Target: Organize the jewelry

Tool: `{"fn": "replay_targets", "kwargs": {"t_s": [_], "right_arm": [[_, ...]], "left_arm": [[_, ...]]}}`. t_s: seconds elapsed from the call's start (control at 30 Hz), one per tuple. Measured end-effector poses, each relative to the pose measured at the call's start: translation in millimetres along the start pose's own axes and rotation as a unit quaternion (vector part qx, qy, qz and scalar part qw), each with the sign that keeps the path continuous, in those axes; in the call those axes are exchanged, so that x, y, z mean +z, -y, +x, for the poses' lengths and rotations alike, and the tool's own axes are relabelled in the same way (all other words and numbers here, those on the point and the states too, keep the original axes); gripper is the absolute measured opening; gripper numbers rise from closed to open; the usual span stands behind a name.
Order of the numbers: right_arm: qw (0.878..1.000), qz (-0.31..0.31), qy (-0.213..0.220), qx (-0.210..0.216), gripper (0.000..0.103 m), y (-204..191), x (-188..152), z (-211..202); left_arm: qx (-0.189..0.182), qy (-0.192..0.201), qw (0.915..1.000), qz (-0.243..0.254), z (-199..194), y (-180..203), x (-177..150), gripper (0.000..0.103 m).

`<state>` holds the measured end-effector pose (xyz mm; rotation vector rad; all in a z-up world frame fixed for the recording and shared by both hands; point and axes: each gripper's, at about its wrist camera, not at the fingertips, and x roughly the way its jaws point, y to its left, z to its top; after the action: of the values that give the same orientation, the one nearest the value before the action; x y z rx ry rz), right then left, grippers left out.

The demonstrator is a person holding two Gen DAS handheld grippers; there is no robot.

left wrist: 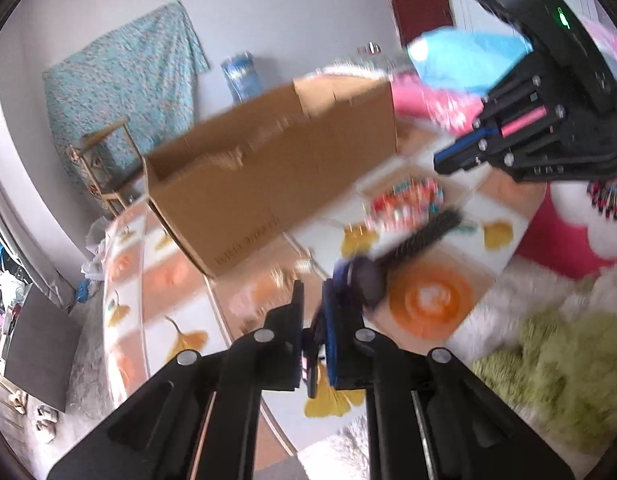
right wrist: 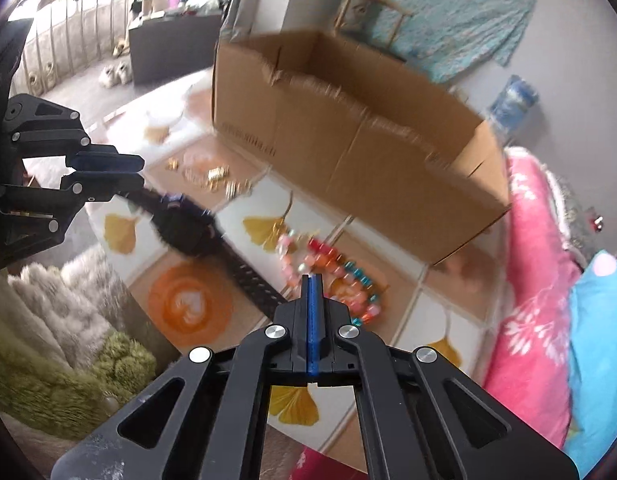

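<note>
My left gripper point(left wrist: 312, 292) is shut on the strap of a black watch point(left wrist: 368, 276). The watch hangs over the table, its dark body just right of the fingers and its other strap end trailing away. In the right wrist view this gripper point(right wrist: 138, 172) comes in from the left, with the watch point(right wrist: 184, 228) slanting down from it. My right gripper point(right wrist: 312, 280) is shut with its blue pads flush and nothing between them. It hovers over a pile of colourful beaded bracelets point(right wrist: 332, 280). From the left wrist it shows as the right gripper point(left wrist: 440, 164), apart from the strap end.
An open cardboard box point(right wrist: 348, 140) stands at the back of the ginkgo-patterned table point(right wrist: 120, 232). Small gold pieces point(right wrist: 216, 176) lie in front of the box. Pink and blue bedding point(right wrist: 540, 280) lies to the right. A fluffy green and white rug point(right wrist: 68, 340) lies at the near left.
</note>
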<state>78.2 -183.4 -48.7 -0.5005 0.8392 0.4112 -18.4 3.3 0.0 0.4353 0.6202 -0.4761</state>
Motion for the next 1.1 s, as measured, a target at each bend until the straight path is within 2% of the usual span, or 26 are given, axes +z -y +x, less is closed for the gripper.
{"fn": "replay_targets", "kwargs": {"t_s": [0.1, 0.2, 0.27, 0.3, 0.33, 0.43, 0.57, 0.77, 0.87, 0.93, 1.0, 1.1], "right_arm": [[0.999, 0.019, 0.008, 0.032, 0.000, 6.1, 2.8, -3.7], [0.997, 0.034, -0.008, 0.073, 0.003, 9.2, -1.2, 6.7], [0.994, 0.035, -0.016, 0.102, 0.021, 7.4, -2.7, 12.5], [0.993, 0.033, -0.019, 0.112, 0.036, 5.7, -1.6, 11.6], [0.991, 0.029, -0.016, 0.129, 0.044, 4.1, 0.4, 13.2], [0.984, 0.020, -0.021, 0.178, 0.052, 1.0, 8.6, 18.9], [0.977, -0.028, -0.042, 0.206, 0.056, -10.2, 14.9, 31.1], [0.969, -0.104, -0.084, 0.206, 0.056, -29.3, 12.2, 53.8], [0.967, -0.111, -0.094, 0.210, 0.050, -31.8, 11.5, 58.9], [0.968, -0.103, -0.097, 0.208, 0.042, -30.0, 12.8, 59.0], [0.968, -0.086, -0.103, 0.211, 0.040, -25.9, 12.4, 57.5], [0.970, -0.065, -0.108, 0.208, 0.038, -20.1, 9.3, 54.6]], "left_arm": [[-0.007, -0.005, 1.0000, -0.004, 10.0, -3.0, 2.4, 0.005], [-0.009, -0.036, 0.9993, 0.000, 29.1, -3.0, -9.5, 0.005], [-0.016, -0.050, 0.9986, -0.005, 33.3, -5.5, -16.0, 0.005], [-0.020, -0.052, 0.9984, -0.008, 32.7, -6.1, -17.5, 0.005], [-0.025, -0.053, 0.9982, -0.013, 32.1, -7.5, -18.3, 0.006], [-0.051, -0.055, 0.9960, -0.048, 29.6, -17.2, -18.3, 0.008], [-0.075, -0.065, 0.9914, -0.086, 35.2, -30.1, -23.1, 0.008], [-0.105, -0.063, 0.9852, -0.120, 32.3, -49.4, -20.9, 0.011], [-0.135, -0.058, 0.9811, -0.127, 24.6, -54.4, -18.2, 0.019], [-0.157, -0.056, 0.9794, -0.113, 19.5, -49.1, -15.9, 0.025], [-0.175, -0.064, 0.9782, -0.091, 21.0, -39.7, -14.4, 0.030], [-0.172, -0.083, 0.9812, -0.029, 29.0, -13.3, -17.9, 0.034]]}}
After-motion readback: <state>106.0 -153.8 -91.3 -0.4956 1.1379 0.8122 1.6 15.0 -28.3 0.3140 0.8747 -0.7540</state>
